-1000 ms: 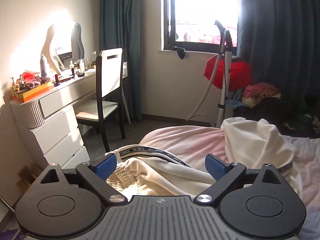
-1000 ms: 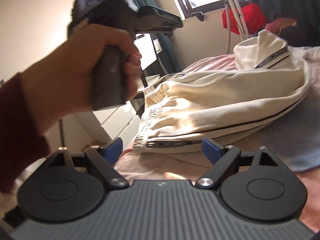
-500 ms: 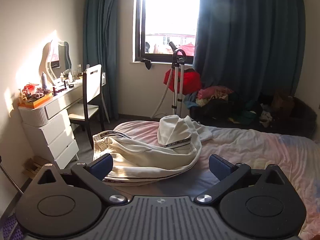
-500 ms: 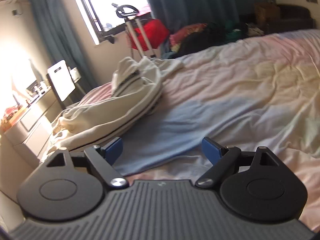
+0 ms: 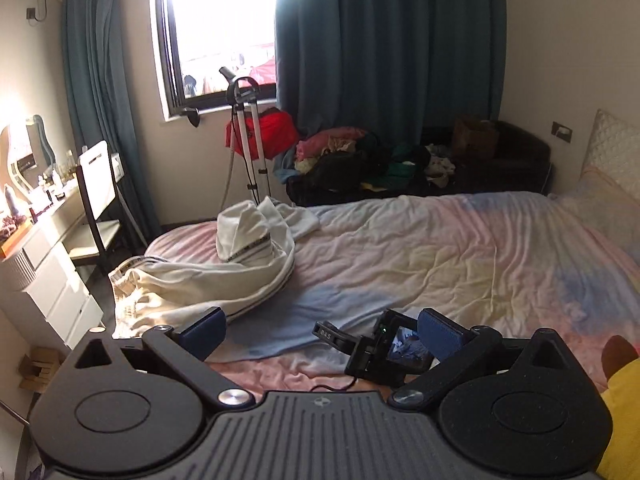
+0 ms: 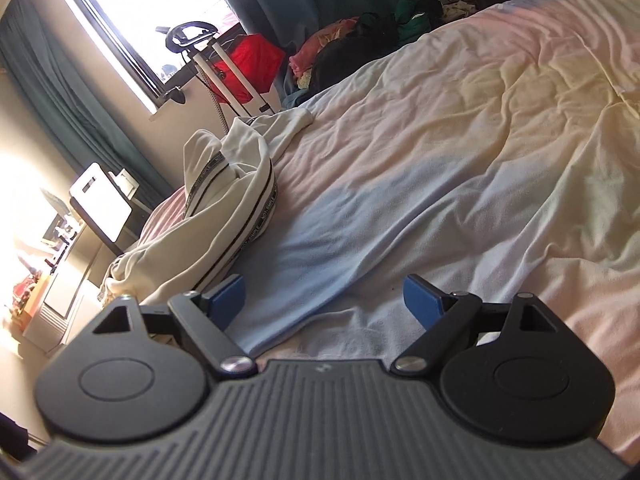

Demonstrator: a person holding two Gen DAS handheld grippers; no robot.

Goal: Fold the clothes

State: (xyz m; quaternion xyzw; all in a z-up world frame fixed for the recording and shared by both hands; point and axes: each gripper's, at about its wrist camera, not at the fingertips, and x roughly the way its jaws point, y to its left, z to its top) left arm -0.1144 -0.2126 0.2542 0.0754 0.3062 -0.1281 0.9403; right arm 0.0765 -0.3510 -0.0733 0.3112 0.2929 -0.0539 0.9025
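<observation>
Cream trousers with dark striped side bands (image 5: 224,276) lie crumpled at the left end of the bed (image 5: 460,248), one leg heaped up in a peak. My left gripper (image 5: 320,334) is open, held back from the bed with nothing between its blue pads. Below it I see the back of the other gripper tool (image 5: 384,352), low over the sheet. In the right wrist view the same trousers (image 6: 224,208) stretch away to the left. My right gripper (image 6: 324,300) is open just above the blue patch of the sheet, apart from the trousers.
A garment steamer stand (image 5: 248,136) with a red bag (image 5: 268,132) stands by the window. A pile of clothes (image 5: 372,160) covers a dark sofa behind the bed. A white chair (image 5: 98,196) and a dresser (image 5: 44,264) stand on the left. A yellow sleeve (image 5: 620,416) shows at the right.
Both grippers have pulled back and away from the trousers, which now lie farther off. The left one rose, so the whole bed shows. Both stayed open.
</observation>
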